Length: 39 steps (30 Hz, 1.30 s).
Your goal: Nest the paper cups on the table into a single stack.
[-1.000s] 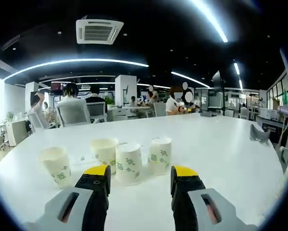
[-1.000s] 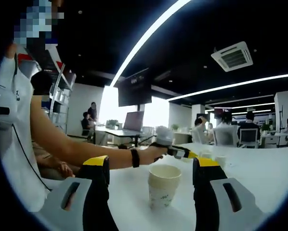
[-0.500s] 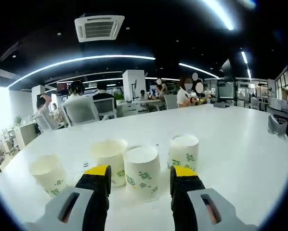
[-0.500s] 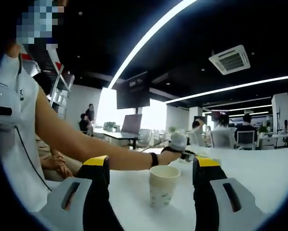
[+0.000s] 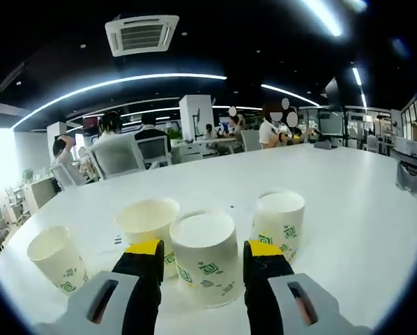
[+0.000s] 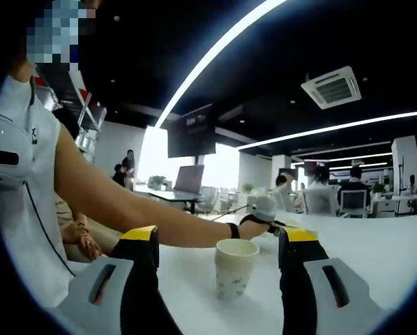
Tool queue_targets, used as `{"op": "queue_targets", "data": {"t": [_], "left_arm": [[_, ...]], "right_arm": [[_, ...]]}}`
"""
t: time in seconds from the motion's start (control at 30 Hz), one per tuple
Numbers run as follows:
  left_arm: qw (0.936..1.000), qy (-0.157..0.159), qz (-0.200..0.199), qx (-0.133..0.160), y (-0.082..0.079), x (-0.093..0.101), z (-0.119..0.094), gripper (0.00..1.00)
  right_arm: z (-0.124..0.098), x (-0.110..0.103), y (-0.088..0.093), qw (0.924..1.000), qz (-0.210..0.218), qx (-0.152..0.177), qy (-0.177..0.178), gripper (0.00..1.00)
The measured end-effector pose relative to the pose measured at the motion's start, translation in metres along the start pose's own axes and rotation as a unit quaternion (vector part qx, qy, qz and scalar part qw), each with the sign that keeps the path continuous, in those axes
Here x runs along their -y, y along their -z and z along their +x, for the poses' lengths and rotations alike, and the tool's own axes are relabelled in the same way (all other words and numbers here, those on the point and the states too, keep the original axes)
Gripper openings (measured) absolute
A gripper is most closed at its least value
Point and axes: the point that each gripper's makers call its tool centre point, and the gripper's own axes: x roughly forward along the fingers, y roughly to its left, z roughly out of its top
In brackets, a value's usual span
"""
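Several white paper cups with green prints stand upright on the white table [image 5: 348,209]. In the left gripper view one cup [image 5: 205,257] stands between the open jaws of my left gripper [image 5: 203,250]; its sides are close to both yellow tips. Another cup [image 5: 148,222] is just behind it on the left, a third [image 5: 281,218] on the right, and a further one [image 5: 54,259] far left. In the right gripper view a lone cup [image 6: 235,269] stands a little ahead of my open right gripper [image 6: 219,236], with nothing between its jaws.
The person's arm [image 6: 139,216] reaches across the right gripper view, over the table [image 6: 376,258], toward the far cups. Office chairs [image 5: 118,157], desks and seated people lie beyond the table's far edge. Bare tabletop spreads to the right of the cups.
My left gripper has closed in on the cup group, so the middle cup now sits between its jaws. In the right gripper view the person's arm has stretched farther out; the lone cup stays put.
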Motion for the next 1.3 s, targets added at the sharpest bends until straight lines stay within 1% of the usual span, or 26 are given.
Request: {"op": "queue_targets", "data": {"t": [0.07, 0.1, 0.13, 0.27, 0.43, 0.5, 0.53, 0.6, 0.63, 0.73, 0.77, 0.83, 0.87, 0.9, 0.93, 1.0, 1.03, 1.13, 1.2, 1.27, 1.3], "left_arm": [[1.0000, -0.004, 0.000, 0.002, -0.002, -0.002, 0.002, 0.46], [1.0000, -0.006, 0.001, 0.002, -0.004, -0.003, 0.002, 0.42], [1.0000, -0.006, 0.000, 0.003, -0.005, -0.003, 0.002, 0.40], [0.9999, -0.002, -0.007, 0.009, -0.009, -0.003, -0.003, 0.40], [0.9998, 0.014, 0.000, 0.015, -0.009, 0.005, -0.017, 0.39], [0.9995, 0.023, 0.007, 0.018, -0.009, 0.009, -0.028, 0.39], [0.9993, 0.029, 0.006, 0.024, -0.012, 0.010, -0.034, 0.39], [0.9982, 0.048, -0.009, 0.035, -0.016, 0.015, -0.047, 0.39], [0.9972, 0.063, -0.018, 0.036, -0.016, 0.019, -0.053, 0.39], [0.9937, 0.080, -0.053, 0.057, -0.022, 0.021, -0.077, 0.39], [0.9935, 0.083, -0.054, 0.055, -0.021, 0.021, -0.085, 0.39], [0.9931, 0.090, -0.052, 0.055, -0.020, 0.024, -0.096, 0.39], [0.9926, 0.098, -0.051, 0.050, -0.017, 0.027, -0.103, 0.39], [0.9909, 0.118, -0.051, 0.041, -0.013, 0.034, -0.111, 0.39], [0.9902, 0.125, -0.044, 0.044, -0.013, 0.036, -0.117, 0.39], [0.9903, 0.128, -0.033, 0.042, -0.011, 0.038, -0.128, 0.39], [0.9893, 0.137, -0.027, 0.042, -0.011, 0.039, -0.136, 0.39], [0.9850, 0.167, -0.016, 0.043, -0.012, 0.050, -0.158, 0.39], [0.9839, 0.172, 0.001, 0.050, -0.012, 0.054, -0.173, 0.39], [0.9834, 0.174, -0.001, 0.051, -0.010, 0.059, -0.188, 0.39], [0.9820, 0.181, -0.004, 0.055, -0.011, 0.063, -0.196, 0.39]], "right_arm": [[0.000, 0.000, 0.000, 1.0000, -0.001, -0.001, 0.002, 0.73], [-0.001, 0.001, 0.001, 1.0000, -0.001, -0.002, 0.003, 0.73], [-0.001, 0.001, 0.001, 1.0000, -0.001, -0.003, 0.003, 0.73], [0.001, 0.001, 0.001, 1.0000, -0.001, -0.003, 0.002, 0.73], [0.006, 0.000, 0.006, 1.0000, 0.006, -0.003, -0.003, 0.72], [0.009, 0.001, 0.010, 0.9999, 0.012, -0.003, -0.005, 0.72], [0.011, 0.001, 0.011, 0.9999, 0.014, -0.003, -0.006, 0.72], [0.014, 0.000, 0.013, 0.9998, 0.017, -0.002, -0.008, 0.71], [0.016, 0.000, 0.013, 0.9998, 0.018, -0.001, -0.010, 0.71], [0.022, -0.003, 0.012, 0.9997, 0.020, 0.004, -0.014, 0.71], [0.025, -0.004, 0.013, 0.9996, 0.021, 0.005, -0.017, 0.71], [0.030, -0.007, 0.014, 0.9995, 0.021, 0.006, -0.022, 0.71], [0.033, -0.009, 0.014, 0.9995, 0.021, 0.005, -0.025, 0.71], [0.035, -0.010, 0.014, 0.9994, 0.021, 0.005, -0.027, 0.71], [0.037, -0.012, 0.015, 0.9993, 0.021, 0.005, -0.030, 0.71], [0.041, -0.015, 0.015, 0.9992, 0.020, 0.005, -0.034, 0.71], [0.042, -0.016, 0.014, 0.9991, 0.020, 0.006, -0.036, 0.71], [0.046, -0.019, 0.014, 0.9989, 0.021, 0.008, -0.040, 0.70], [0.049, -0.021, 0.015, 0.9988, 0.021, 0.008, -0.044, 0.70], [0.050, -0.023, 0.016, 0.9987, 0.021, 0.007, -0.046, 0.70], [0.051, -0.024, 0.016, 0.9986, 0.021, 0.007, -0.047, 0.70]]}}
